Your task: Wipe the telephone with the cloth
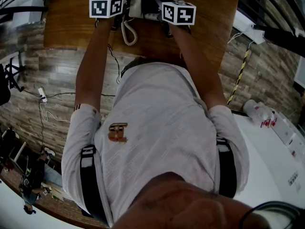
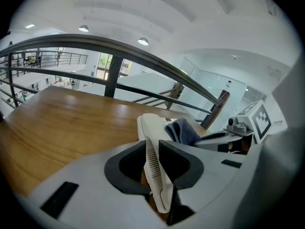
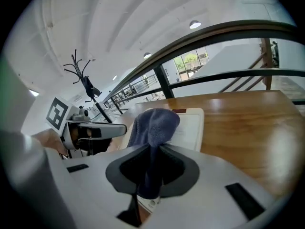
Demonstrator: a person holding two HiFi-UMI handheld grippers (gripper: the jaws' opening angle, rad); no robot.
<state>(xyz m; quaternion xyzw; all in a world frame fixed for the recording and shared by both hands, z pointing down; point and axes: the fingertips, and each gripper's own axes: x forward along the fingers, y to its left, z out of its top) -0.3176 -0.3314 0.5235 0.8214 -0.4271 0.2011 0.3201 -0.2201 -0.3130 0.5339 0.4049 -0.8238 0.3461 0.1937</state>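
A pale shirt (image 1: 157,128) fills the head view. Beyond it, on the wooden table (image 1: 71,23), the telephone (image 1: 137,4) is mostly hidden behind the left gripper (image 1: 116,19) and right gripper (image 1: 165,25); its coiled cord (image 1: 128,35) shows. Left gripper view: jaws clamp the cream, ribbed handset (image 2: 155,171). Right gripper view: jaws pinch the blue-grey cloth (image 3: 155,123), draped over the telephone's cream base.

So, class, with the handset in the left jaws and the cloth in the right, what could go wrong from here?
The left gripper pinches the handset across its narrow side, so it may twist or slip out. The coiled cord loops below it; a pull could drag the phone over the table. The cloth is bunched in the right gripper, so its hard jaws might scrape the phone.
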